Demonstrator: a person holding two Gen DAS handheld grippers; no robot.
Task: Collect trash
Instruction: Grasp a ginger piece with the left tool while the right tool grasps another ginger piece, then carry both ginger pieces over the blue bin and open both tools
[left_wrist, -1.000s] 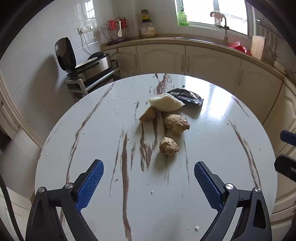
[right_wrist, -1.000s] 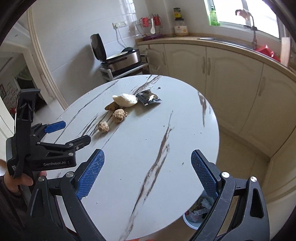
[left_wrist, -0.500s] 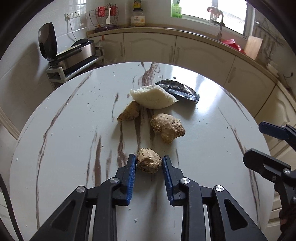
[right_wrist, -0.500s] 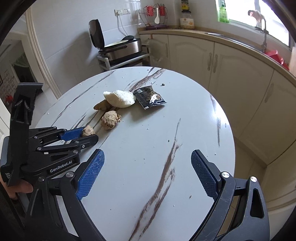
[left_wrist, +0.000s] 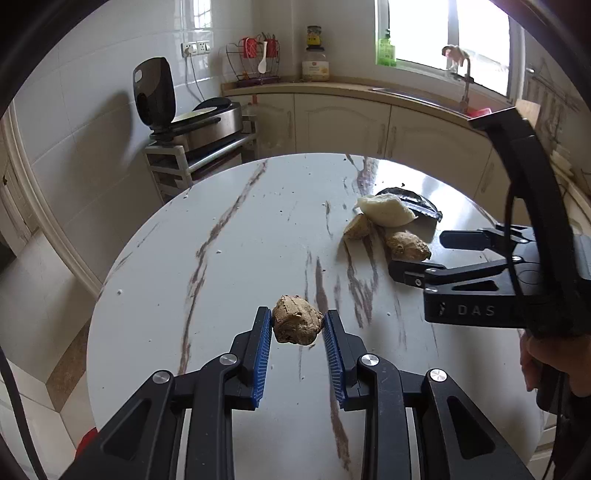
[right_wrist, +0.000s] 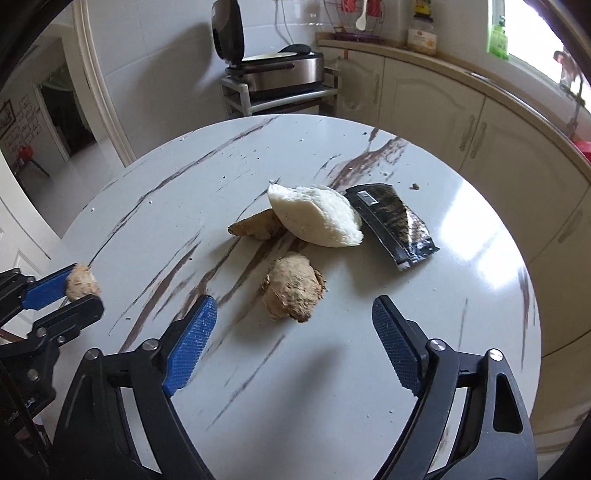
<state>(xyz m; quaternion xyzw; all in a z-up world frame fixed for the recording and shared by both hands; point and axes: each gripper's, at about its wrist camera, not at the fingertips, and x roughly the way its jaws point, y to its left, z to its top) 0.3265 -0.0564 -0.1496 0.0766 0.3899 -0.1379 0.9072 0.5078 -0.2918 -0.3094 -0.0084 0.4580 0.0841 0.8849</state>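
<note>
My left gripper (left_wrist: 297, 325) is shut on a small brown lump (left_wrist: 295, 325) and holds it just above the white marble table (left_wrist: 236, 258), left of the other scraps. In the right wrist view the same lump (right_wrist: 82, 282) shows at the far left, between the left gripper's fingers (right_wrist: 48, 291). My right gripper (right_wrist: 293, 332) hangs over a bigger brown lump (right_wrist: 293, 288). Its jaws are closing, with this lump just ahead of the blue pads (right_wrist: 192, 332) and untouched by them. Beyond lie a white bread piece (right_wrist: 317, 218), a tan wedge (right_wrist: 256, 225) and a black wrapper (right_wrist: 395, 221).
Cream cabinets (right_wrist: 424, 96) and a counter curve round behind and to the right of the table. A trolley with a steel appliance (right_wrist: 280, 70) stands behind it. A person's hand (left_wrist: 535, 354) grips the right tool. Something red (left_wrist: 85, 439) sits on the floor at lower left.
The left gripper shut on the small lump, then carried it to the left, away from the other scraps. The right gripper came in over the bigger lump and its jaws narrowed.
</note>
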